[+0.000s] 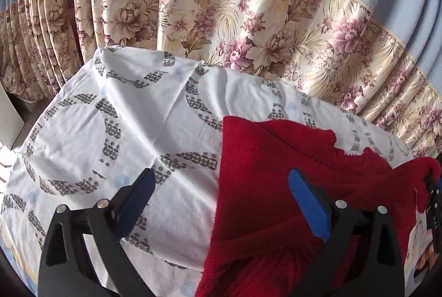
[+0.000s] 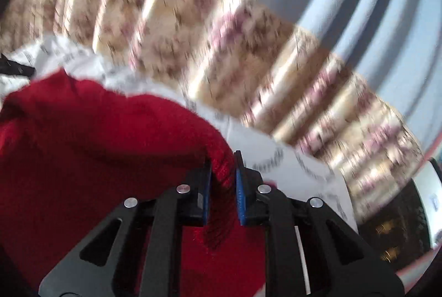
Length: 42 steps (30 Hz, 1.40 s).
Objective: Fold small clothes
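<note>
A: Status?
B: Garment (image 1: 265,186) lies on the sheet (image 1: 110,109), near right. Right gripper (image 2: 223,175) is clamped on a lifted edge; left gripper (image 1: 221,186) hovers, fingers apart.
A: Step?
B: Apparently mid-fold. Next: left should pinch the matching edge.
</note>
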Available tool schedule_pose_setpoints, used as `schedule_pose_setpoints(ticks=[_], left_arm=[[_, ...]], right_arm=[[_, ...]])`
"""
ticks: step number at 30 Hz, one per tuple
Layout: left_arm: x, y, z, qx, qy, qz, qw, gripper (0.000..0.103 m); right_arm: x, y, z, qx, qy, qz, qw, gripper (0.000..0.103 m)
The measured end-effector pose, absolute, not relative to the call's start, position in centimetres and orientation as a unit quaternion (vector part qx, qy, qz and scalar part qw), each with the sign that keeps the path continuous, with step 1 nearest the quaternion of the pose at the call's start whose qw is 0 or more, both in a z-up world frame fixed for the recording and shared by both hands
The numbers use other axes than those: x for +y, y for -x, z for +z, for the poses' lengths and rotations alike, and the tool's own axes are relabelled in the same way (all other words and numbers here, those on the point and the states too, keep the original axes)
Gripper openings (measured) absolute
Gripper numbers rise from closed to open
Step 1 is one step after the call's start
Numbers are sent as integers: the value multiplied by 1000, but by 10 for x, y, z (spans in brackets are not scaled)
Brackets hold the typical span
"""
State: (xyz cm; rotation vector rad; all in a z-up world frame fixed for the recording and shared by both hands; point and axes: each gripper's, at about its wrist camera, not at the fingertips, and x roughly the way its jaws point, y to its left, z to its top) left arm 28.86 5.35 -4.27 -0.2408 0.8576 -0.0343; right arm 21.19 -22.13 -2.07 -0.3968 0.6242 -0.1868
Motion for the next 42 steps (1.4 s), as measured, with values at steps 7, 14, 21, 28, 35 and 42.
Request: schedule_pose_setpoints(ticks=[7, 14, 21, 28, 35, 42], left_arm=[[34, -295, -53, 437, 95, -31, 894, 97], [20, -296, -66, 463, 74, -44, 882, 97], [17, -290, -52, 439, 84, -50, 893, 97], [15, -290, -51, 440, 82, -50, 893, 97], [15, -290, -52, 442, 82, -52, 892, 97], [13, -292, -58, 449, 78, -49, 889, 97]], right_arm=[[-264, -207, -45, 333, 151, -34, 930, 23], [-297, -158, -73, 402, 75, 18, 912, 53], [-327, -149, -54, 380, -78, -8, 921, 75], [-320, -158, -61, 389, -126, -1, 913, 41], [-322, -168, -57, 372, -48, -39, 926, 13], [-339, -184, -48, 349, 34, -107, 930, 15]])
